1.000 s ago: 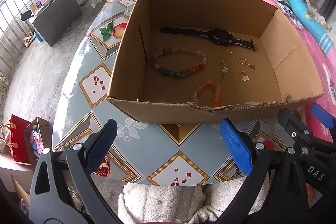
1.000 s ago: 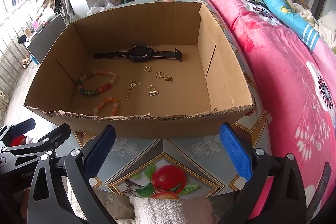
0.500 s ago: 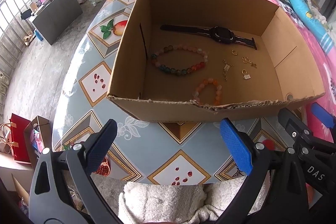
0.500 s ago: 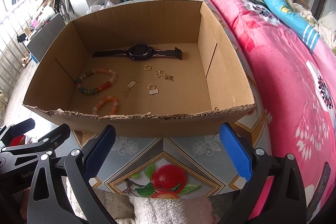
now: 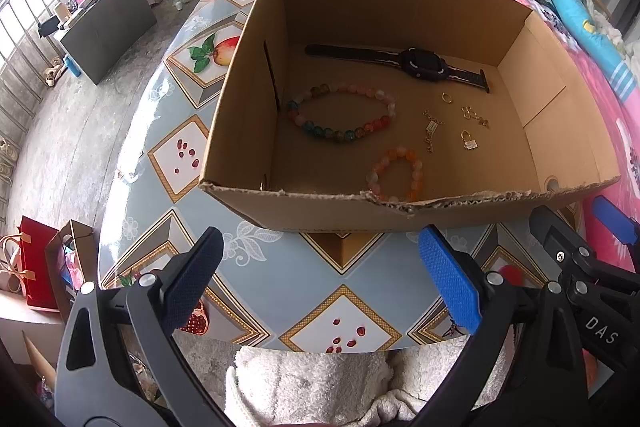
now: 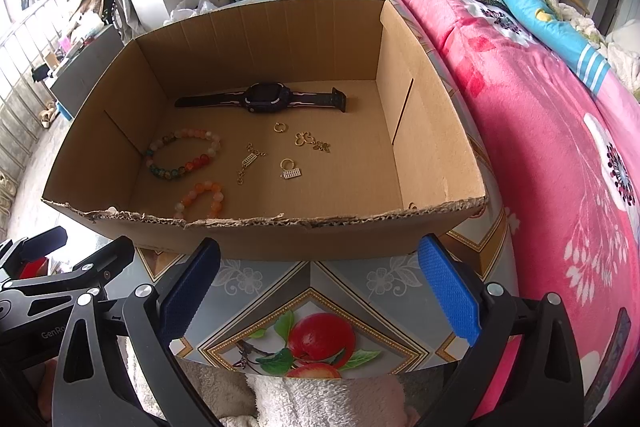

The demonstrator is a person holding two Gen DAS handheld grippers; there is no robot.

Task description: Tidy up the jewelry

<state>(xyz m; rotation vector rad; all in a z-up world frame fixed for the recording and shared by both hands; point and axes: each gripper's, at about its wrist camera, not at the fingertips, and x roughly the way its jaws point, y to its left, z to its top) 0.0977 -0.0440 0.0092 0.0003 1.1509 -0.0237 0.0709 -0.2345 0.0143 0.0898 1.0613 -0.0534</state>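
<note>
The watch (image 6: 267, 98), two bracelets (image 6: 183, 155) and small gold pieces (image 6: 291, 169) lay spread apart in the box (image 6: 256, 235); both claws, left (image 5: 320, 283) and right (image 6: 316, 283), stood wide apart, holding nothing.

The left gripper (image 5: 320, 279) and right gripper (image 6: 320, 281) hang side by side, jaws spread wide, gripping nothing

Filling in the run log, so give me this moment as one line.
left tongs: open, empty | right tongs: open, empty | both outside box | in box: watch, two bead bracelets, small gold pieces, spread apart
</note>
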